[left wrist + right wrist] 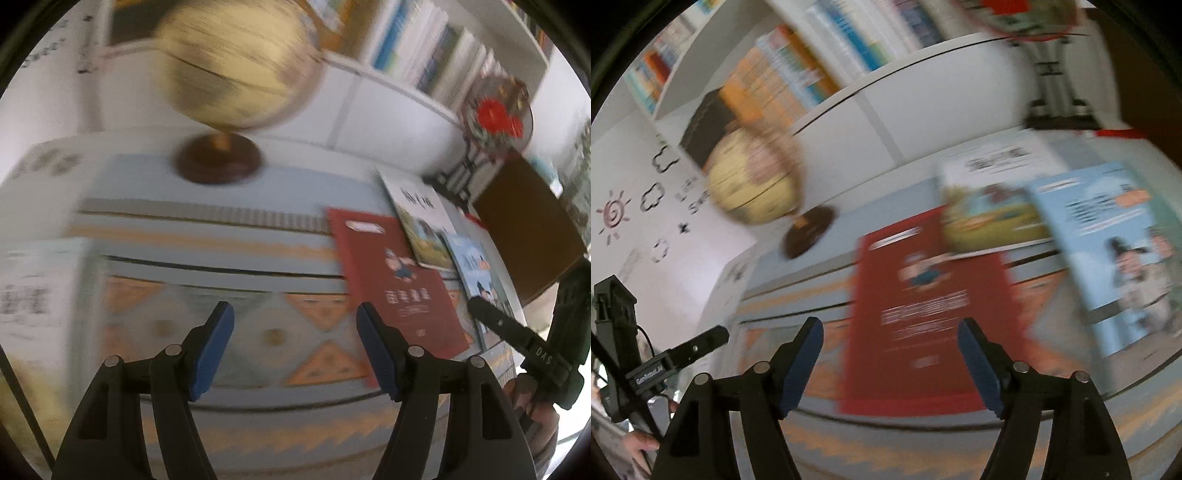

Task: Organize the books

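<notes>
We hover, both grippers' fingers open and empty: left gripper [295,347], right gripper [890,363]. Next, we judge, grasp the red paperback book [923,314] on the patterned tabletop [273,332].

Three overlapping books [399,280] on tablecloth [221,258], right of globe [236,70].

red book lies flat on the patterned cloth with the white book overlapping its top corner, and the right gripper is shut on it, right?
Not quite: the right gripper is open and holds nothing, as the right wrist view shows. The red book does lie flat on the patterned cloth, with the white book overlapping its top corner.
</notes>
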Demonstrator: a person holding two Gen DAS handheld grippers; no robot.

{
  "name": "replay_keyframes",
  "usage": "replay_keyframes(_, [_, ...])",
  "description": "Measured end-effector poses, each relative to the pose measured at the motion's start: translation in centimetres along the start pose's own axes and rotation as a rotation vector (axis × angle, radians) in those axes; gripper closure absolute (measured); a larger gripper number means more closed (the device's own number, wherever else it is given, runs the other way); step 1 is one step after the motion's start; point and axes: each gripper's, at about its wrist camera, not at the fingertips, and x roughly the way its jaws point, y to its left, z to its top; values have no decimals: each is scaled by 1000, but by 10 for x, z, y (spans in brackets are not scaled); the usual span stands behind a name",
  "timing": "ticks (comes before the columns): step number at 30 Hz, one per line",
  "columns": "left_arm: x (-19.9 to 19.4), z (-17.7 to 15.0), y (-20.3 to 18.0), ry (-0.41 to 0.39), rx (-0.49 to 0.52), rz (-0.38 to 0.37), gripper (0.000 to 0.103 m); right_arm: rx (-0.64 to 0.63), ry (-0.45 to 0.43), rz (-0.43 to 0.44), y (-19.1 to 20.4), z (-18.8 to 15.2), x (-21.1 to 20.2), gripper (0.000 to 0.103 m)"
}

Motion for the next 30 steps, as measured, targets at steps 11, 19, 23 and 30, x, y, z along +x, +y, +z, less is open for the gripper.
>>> replay_keyframes(11, [84, -13, -63, 88, 147, -29, 34, -80, 14, -53, -40, 8, 35, 29])
replay_keyframes(19, [93, -26, -82, 109, 262, -67, 29, -54, 89, 89, -31, -1, 41, 23])
replay_keyframes(23, [84, -27, -66, 148, 219, -103, 29, 25, 137, 177, -33, -6, 37, 23])
replay_keyframes(30, [53, -43, -33, 149, 176, -91, 29, -34, 212, 214, 3, -31, 37, 21])
